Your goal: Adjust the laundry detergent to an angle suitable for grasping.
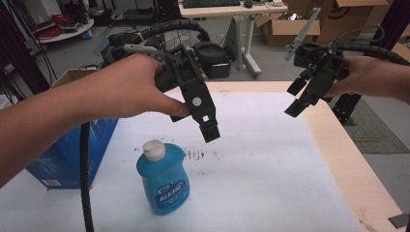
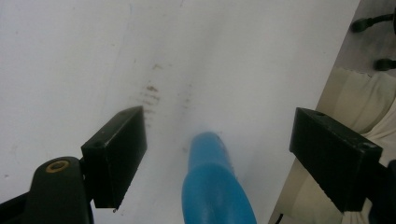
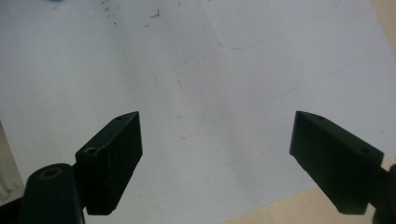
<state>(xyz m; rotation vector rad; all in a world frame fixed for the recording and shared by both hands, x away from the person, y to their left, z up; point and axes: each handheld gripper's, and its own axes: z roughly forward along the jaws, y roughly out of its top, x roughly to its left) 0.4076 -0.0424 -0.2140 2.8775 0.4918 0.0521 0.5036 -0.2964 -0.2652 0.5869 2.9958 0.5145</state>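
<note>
In the high view a blue bottle [image 1: 163, 178] with a white cap [image 1: 153, 150] stands upright in the lower middle of the frame, on the white sheet [image 1: 270, 174] that covers most of the table [image 1: 338, 145]. A blue box [image 1: 72, 154] sits at the lower left, just left of the bottle and apart from it, with a black cable [image 1: 86, 179] hanging down in front of it.

Above and slightly right of the cap, the left gripper [image 1: 205, 126] hangs in the air, held by the left hand [image 1: 128, 87], which enters from the left edge. It points down and to the right and is clear of the bottle. In the left gripper view its jaws stand wide apart with nothing between them but the sheet and, low in the middle of the frame, the blurred blue bottle [image 2: 212, 186] seen from above; neither jaw touches it. A patch of dark smudges [image 2: 150, 95] marks the sheet just beyond.

Farther back, at the upper right of the high view, the right gripper [image 1: 296, 99] is held by the right hand [image 1: 370, 75] above the far right edge of the sheet, well apart from the bottle. In the right gripper view its jaws are likewise spread wide and hold nothing, with the bare sheet [image 3: 210, 93] below and a strip of the wooden table [image 3: 275, 207] at the lower right.

Beyond the table, at the top of the high view, stand a desk [image 1: 227, 9] and cardboard boxes [image 1: 290, 26].
</note>
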